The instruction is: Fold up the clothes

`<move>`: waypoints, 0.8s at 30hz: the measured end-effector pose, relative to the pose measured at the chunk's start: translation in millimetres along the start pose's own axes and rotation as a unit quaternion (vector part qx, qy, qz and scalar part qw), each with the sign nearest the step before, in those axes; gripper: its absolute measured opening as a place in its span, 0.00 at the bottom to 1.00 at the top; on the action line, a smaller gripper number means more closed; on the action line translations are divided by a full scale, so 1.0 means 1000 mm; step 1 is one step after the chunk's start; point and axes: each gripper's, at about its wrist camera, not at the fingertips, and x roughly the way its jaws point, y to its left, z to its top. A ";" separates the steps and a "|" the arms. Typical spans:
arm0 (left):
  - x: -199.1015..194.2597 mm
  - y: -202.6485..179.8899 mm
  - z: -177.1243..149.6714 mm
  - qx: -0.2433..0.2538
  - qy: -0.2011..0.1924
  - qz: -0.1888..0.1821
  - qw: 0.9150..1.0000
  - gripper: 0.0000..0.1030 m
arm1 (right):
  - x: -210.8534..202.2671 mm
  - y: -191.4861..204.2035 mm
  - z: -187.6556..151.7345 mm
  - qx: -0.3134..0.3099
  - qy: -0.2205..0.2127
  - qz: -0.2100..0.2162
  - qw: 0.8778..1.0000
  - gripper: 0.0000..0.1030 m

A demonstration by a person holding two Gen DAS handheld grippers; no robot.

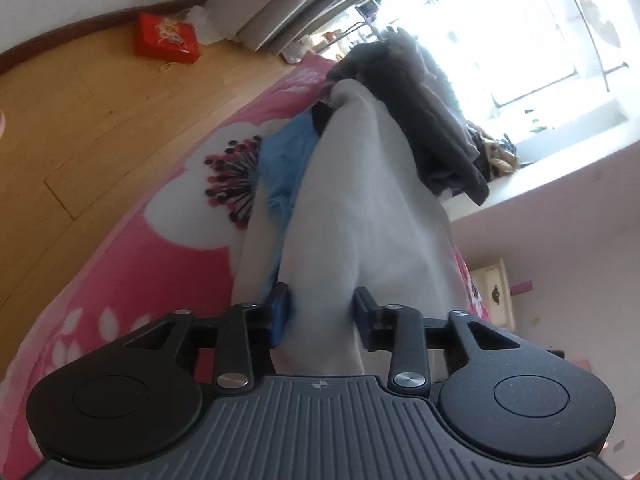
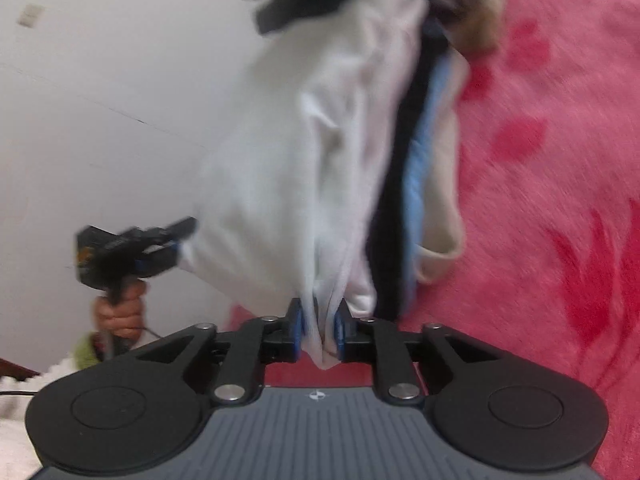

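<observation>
From the left wrist camera, the left gripper (image 1: 322, 316) had a fold of the white garment (image 1: 360, 200) between its blue-padded fingers (image 1: 282, 312), the cloth bunched in the gap, jaws grasping it. The garment ran up toward twelve o'clock and blocked most of the middle ground. At its eleven o'clock edge a blue cloth (image 1: 286, 160) showed beneath it, and at one o'clock lay a heap of dark grey clothes (image 1: 420, 112). All of this rested on a pink floral blanket (image 1: 160, 248). Beyond, at ten o'clock, a red box (image 1: 168, 38) sat on the wooden floor (image 1: 80, 120), well apart from the bed; its contents could not be made out. A bright window (image 1: 500, 40) filled the one to two o'clock area. From the right wrist camera, the right gripper (image 2: 320, 330) was clenched on a gathered corner of the same white garment (image 2: 300, 160), which hung lifted and blurred, hiding the centre. At nine o'clock the left gripper (image 2: 168, 252), held by a hand (image 2: 120, 312), pinched the garment's other edge. A dark garment (image 2: 394, 200) and a blue one (image 2: 418, 184) hung just beside it at one o'clock, over the pink blanket (image 2: 560, 200).
</observation>
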 end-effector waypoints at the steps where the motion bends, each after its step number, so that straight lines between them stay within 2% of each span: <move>1: -0.006 -0.003 0.000 0.008 -0.006 0.002 1.000 0.37 | -0.005 0.000 0.000 -0.007 -0.004 -0.005 1.000 0.26; 4: -0.026 -0.019 0.004 0.038 -0.035 0.015 0.999 0.39 | -0.032 0.004 0.004 -0.034 -0.033 -0.017 0.999 0.28; 6: -0.037 -0.038 0.007 0.075 -0.062 0.023 0.995 0.39 | -0.053 0.014 0.011 -0.062 -0.067 -0.032 0.995 0.28; 9: -0.041 -0.075 0.008 0.153 -0.088 0.017 0.984 0.39 | -0.067 0.047 0.015 -0.144 -0.127 -0.041 0.980 0.27; 11: -0.032 -0.097 0.002 0.210 -0.079 0.025 0.974 0.39 | -0.066 0.072 0.012 -0.206 -0.156 -0.038 0.965 0.26; 14: 0.002 -0.105 -0.018 0.279 -0.038 0.076 0.957 0.39 | -0.034 0.104 -0.007 -0.322 -0.164 -0.072 0.930 0.25; 16: 0.025 -0.097 -0.032 0.314 -0.017 0.116 0.942 0.39 | 0.000 0.104 -0.018 -0.360 -0.142 -0.109 0.916 0.25; 17: 0.033 -0.092 -0.039 0.330 -0.014 0.131 0.935 0.39 | 0.020 0.098 -0.024 -0.373 -0.124 -0.141 0.909 0.22; 18: 0.038 -0.089 -0.042 0.336 -0.008 0.138 0.932 0.39 | 0.037 0.092 -0.029 -0.388 -0.112 -0.168 0.899 0.21; 20: 0.034 -0.093 -0.043 0.341 -0.005 0.138 0.930 0.39 | 0.046 0.088 -0.038 -0.419 -0.103 -0.189 0.882 0.22; 22: 0.021 -0.105 -0.038 0.352 -0.011 0.127 0.927 0.39 | 0.032 0.097 -0.037 -0.433 -0.103 -0.181 0.877 0.22; 24: 0.010 -0.114 -0.028 0.353 -0.022 0.107 0.929 0.40 | 0.014 0.105 -0.032 -0.440 -0.110 -0.169 0.875 0.22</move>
